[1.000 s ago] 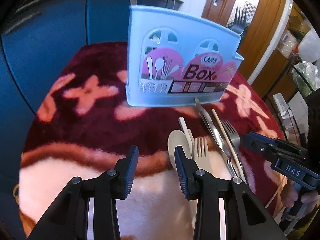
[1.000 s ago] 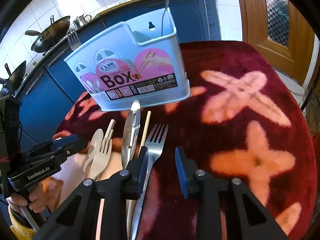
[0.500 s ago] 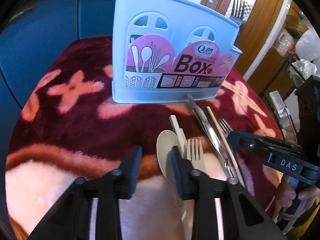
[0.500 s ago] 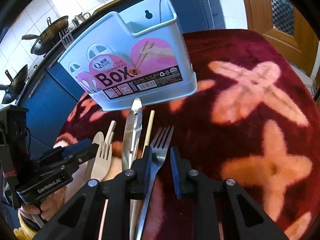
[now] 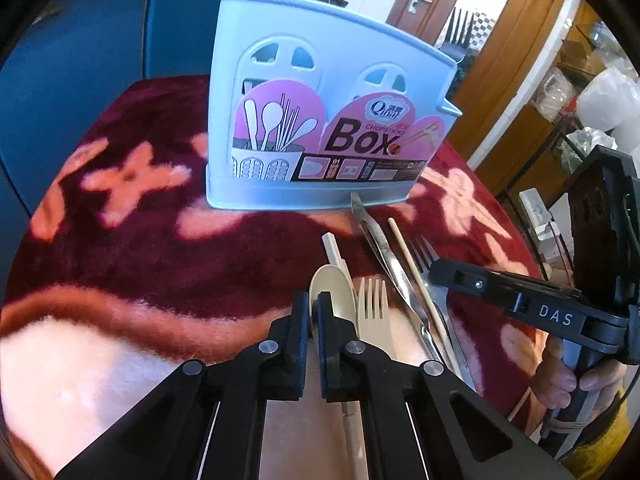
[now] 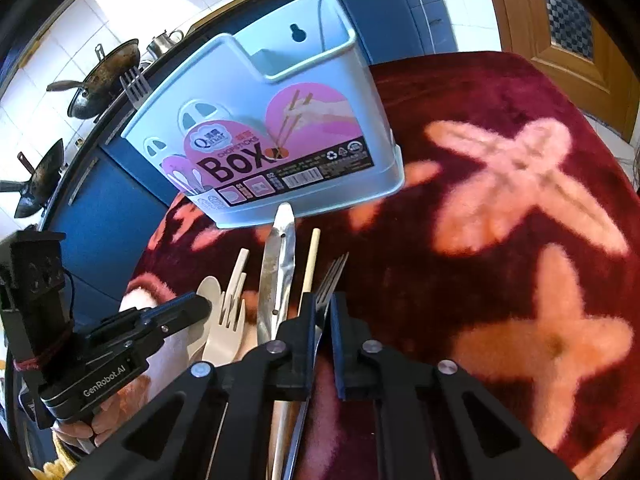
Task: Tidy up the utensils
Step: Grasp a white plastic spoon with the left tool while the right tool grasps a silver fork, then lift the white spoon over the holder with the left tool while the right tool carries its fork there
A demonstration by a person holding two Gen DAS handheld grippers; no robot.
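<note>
the right gripper [image 6: 322, 316] has its jaws closed on the metal fork [image 6: 330, 280], low over the bench [image 6: 500, 280]. the left gripper [image 5: 314, 314] has jaws nearly shut beside the beige spoon [image 5: 334, 294]. beyond stands the blue box [image 5: 320, 120].

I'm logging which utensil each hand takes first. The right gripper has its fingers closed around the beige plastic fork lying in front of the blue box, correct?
Not quite. The right gripper has its fingers closed around the metal fork, not the beige plastic fork, which lies further left beside the left gripper. The right wrist view shows this. It does lie in front of the blue box.
</note>
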